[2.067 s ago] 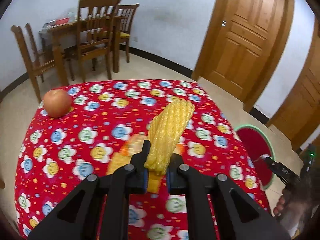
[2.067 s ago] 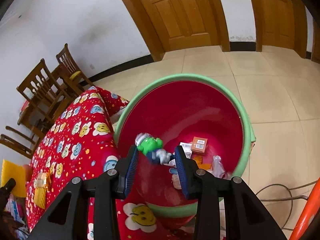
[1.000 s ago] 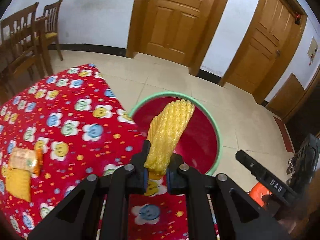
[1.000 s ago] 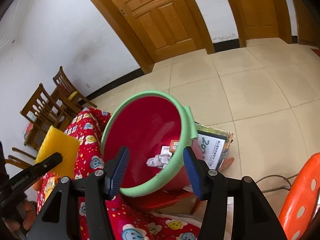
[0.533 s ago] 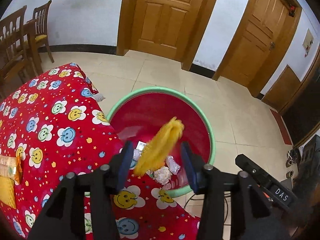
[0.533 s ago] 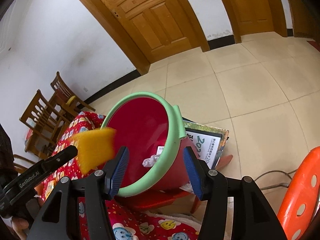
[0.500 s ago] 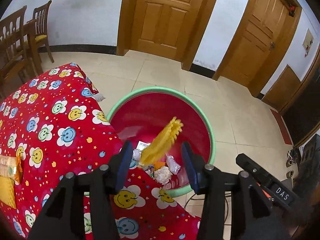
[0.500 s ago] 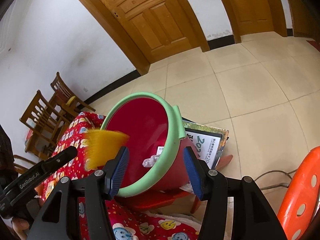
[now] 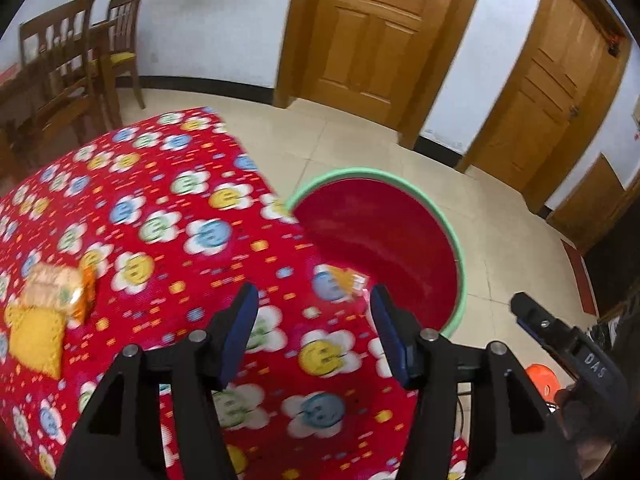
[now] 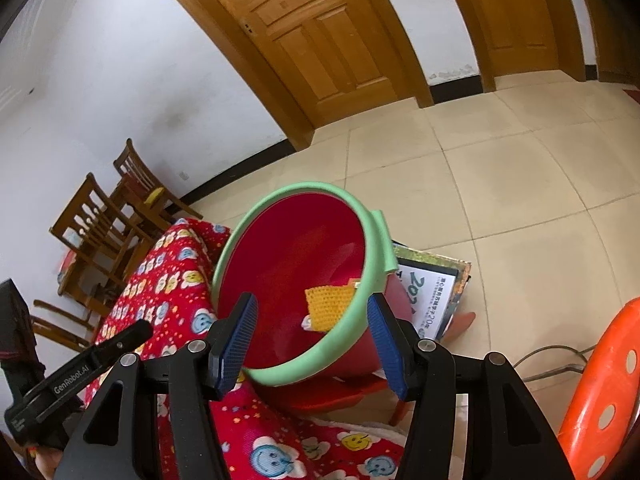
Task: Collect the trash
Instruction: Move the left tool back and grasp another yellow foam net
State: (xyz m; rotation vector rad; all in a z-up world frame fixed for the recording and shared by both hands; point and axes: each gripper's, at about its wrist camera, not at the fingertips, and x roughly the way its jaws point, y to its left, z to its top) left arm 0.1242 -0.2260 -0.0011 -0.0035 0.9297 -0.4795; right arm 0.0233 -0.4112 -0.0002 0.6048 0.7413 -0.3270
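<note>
The table (image 9: 168, 216), under a red smiley-flower cloth, stands beside the red, green-rimmed basin (image 10: 360, 320), where a yellow foam net (image 10: 328, 306) already lies. On the cloth remain a second yellow net (image 9: 34, 340) and an orange wrapper (image 9: 60, 288). Left gripper (image 9: 314, 332) and right gripper (image 10: 312, 344) both have jaws spread, holding nothing. Judged step: between drops; the next move calls for reaching to the remaining litter. Legible writing: "GenRobot.AI" on one gripper finger, "DAS" on the other, "20" on a calendar (image 10: 430, 296).
</note>
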